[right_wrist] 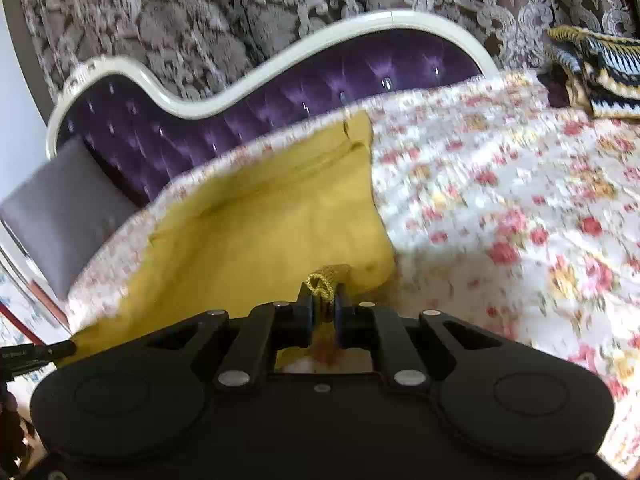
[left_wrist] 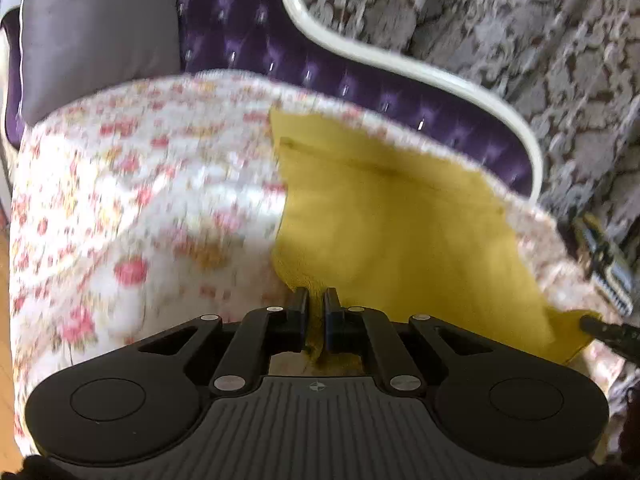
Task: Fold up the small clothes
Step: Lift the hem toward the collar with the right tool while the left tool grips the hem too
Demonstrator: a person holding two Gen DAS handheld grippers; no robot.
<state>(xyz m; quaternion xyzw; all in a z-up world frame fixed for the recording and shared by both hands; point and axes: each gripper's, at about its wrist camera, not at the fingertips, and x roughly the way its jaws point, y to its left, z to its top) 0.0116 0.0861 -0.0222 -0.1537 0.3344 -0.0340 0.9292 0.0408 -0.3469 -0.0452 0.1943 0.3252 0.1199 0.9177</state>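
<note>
A patterned grey-and-brown curtain (right_wrist: 240, 12) fills the background behind a purple tufted headboard (right_wrist: 280, 92) with a curved white frame. In front of it lies the bed, covered by a white floral bedspread (right_wrist: 500, 208) with red and yellow blossoms. A plain grey pillow (left_wrist: 100, 32) leans against the headboard at one end, and a dark striped blanket with yellow trim (right_wrist: 596, 68) sits at the other end, near the bed's edge.

A small yellow garment (left_wrist: 400, 220) lies spread on the bedspread, its far edge close to the headboard; a seam or fold runs across that far part, though blur makes its exact form hard to read.

The left gripper (left_wrist: 316, 300) is clenched on the garment's near edge, with yellow fabric pinched between its closed fingers. The right gripper (right_wrist: 324, 304) grasps another bunched corner of the same garment, a knitted hem poking up between its fingers. Each gripper's tip shows at the edge of the other's view.
</note>
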